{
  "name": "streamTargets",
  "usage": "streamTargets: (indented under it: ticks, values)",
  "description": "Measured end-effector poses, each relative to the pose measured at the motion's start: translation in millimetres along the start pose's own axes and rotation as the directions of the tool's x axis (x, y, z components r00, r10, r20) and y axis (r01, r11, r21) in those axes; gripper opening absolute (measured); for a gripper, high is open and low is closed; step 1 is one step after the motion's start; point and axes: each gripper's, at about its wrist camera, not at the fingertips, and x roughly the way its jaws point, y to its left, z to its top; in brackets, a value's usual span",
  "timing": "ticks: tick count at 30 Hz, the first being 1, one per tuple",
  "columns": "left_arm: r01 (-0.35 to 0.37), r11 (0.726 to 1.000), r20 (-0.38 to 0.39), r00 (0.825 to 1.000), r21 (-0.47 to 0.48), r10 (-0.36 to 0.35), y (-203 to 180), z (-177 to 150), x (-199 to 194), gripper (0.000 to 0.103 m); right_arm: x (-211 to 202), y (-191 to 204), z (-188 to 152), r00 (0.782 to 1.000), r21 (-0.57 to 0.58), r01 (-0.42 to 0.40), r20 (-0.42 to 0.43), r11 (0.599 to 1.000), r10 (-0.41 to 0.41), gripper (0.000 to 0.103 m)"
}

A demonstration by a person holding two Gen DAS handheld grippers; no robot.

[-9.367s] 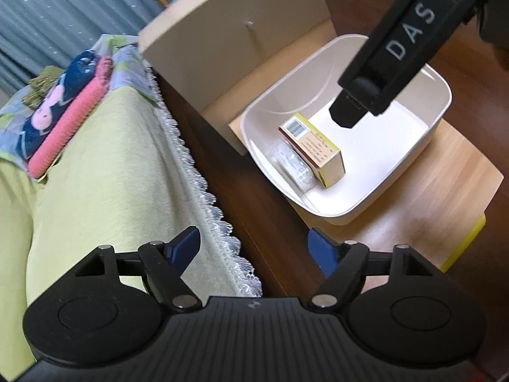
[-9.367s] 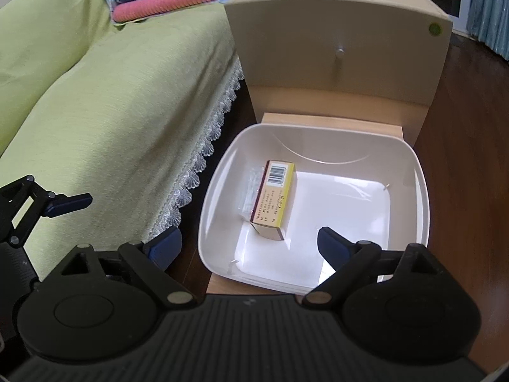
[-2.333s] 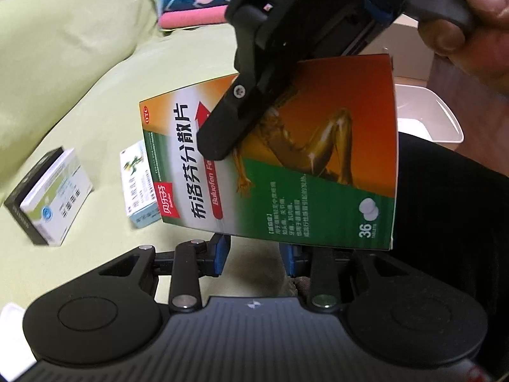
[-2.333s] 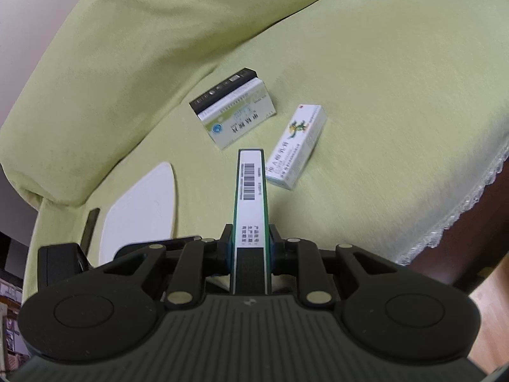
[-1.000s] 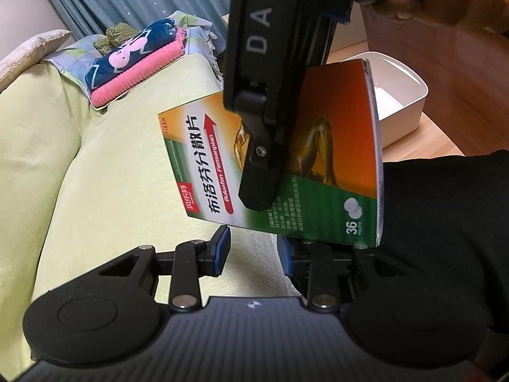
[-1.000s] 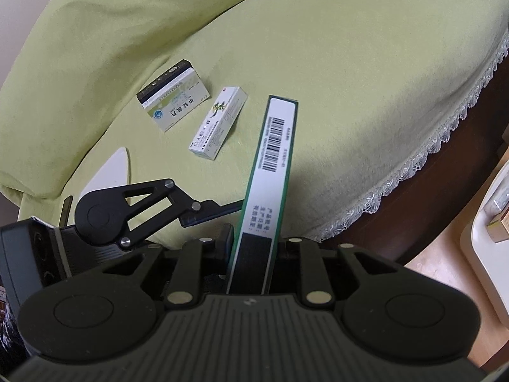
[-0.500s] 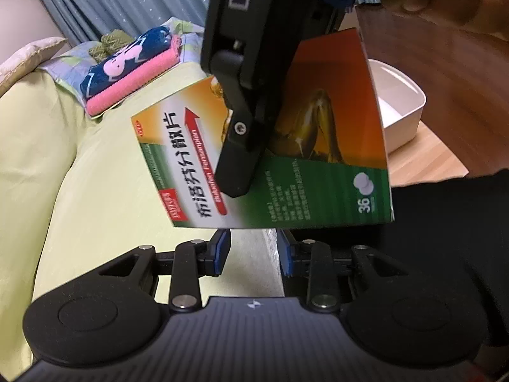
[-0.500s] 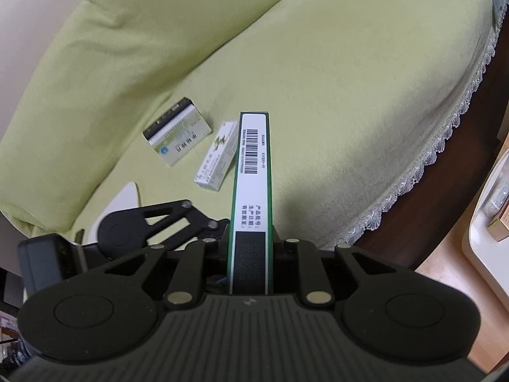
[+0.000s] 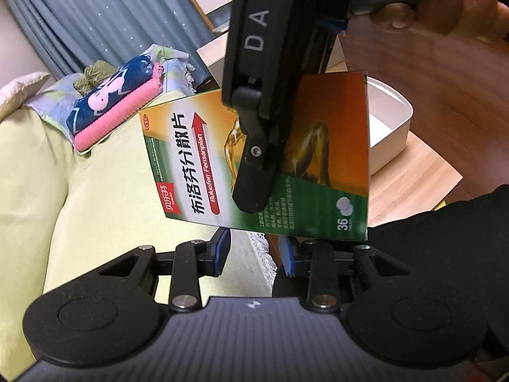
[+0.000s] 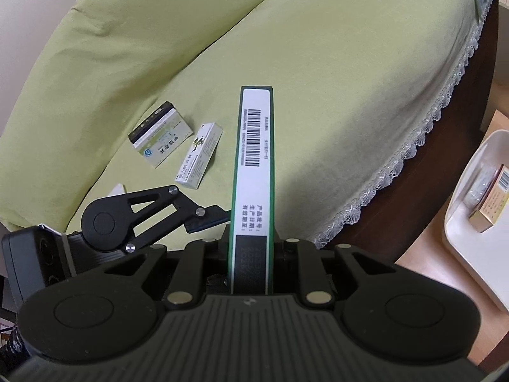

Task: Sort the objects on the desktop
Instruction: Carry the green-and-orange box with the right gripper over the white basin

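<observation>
Right wrist view, medicine box (image 10: 253, 172) clamped in right gripper (image 10: 251, 251), two boxes (image 10: 178, 149) on sofa (image 10: 318, 63)

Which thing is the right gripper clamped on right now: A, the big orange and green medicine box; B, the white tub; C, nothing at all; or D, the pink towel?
A: the right gripper pinches the medicine box between its fingers, with the barcode edge facing its camera; the white tub sits apart on the wooden stand.

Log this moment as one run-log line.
right gripper: shut on medicine box | left gripper: open, empty | white bin: awaiting box
</observation>
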Motion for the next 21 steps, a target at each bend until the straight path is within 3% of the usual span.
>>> streamTargets:
  ticks: [10,21]
  values:
    - [0.046,0.998,0.017,0.999,0.042,-0.047,-4,17,14,0.041,-18,-19,-6,0.999,0.052,0.004,0.052,0.999,-0.007,0.017]
    - [0.131,0.976,0.026,0.990,0.172,-0.138,-31,56,53,0.042,-47,-76,-33,0.990,0.210,0.037,0.126,0.977,-0.065,0.017]
